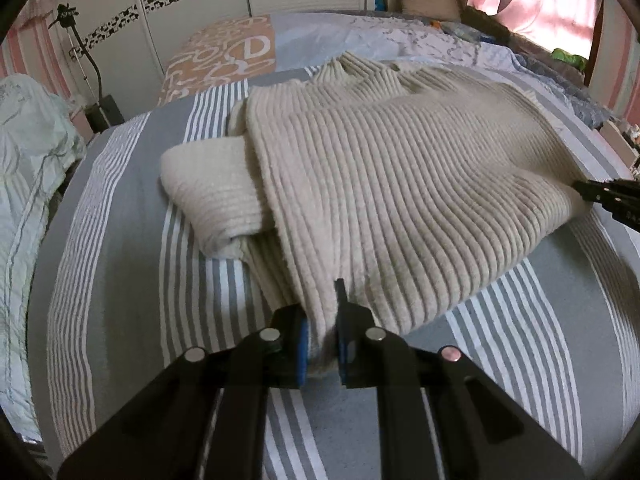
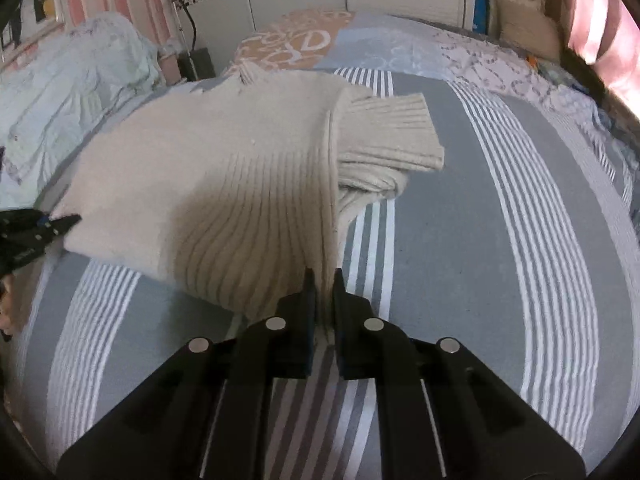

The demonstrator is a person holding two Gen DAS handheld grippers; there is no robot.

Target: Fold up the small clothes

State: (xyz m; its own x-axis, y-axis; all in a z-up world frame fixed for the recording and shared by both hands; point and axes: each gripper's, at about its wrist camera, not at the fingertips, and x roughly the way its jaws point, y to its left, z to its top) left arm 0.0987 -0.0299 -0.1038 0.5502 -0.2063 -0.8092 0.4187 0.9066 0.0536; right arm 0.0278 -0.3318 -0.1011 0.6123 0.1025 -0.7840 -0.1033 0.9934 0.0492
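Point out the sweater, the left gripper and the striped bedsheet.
sweater (image 1: 400, 184), left wrist view, on the ribbed body.
left gripper (image 1: 322, 344), left wrist view, between its jaws, shut on the hem.
striped bedsheet (image 2: 460, 280), right wrist view, bare grey band.

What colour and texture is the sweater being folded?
Cream, ribbed knit sweater; the ribbing shows best in the left wrist view.

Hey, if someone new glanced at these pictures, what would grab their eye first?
The cream ribbed sweater, partly folded in the middle of the grey striped bedspread, dominates both views. Next, the left gripper and right gripper, each with jaws pinched on a near hem corner of it.
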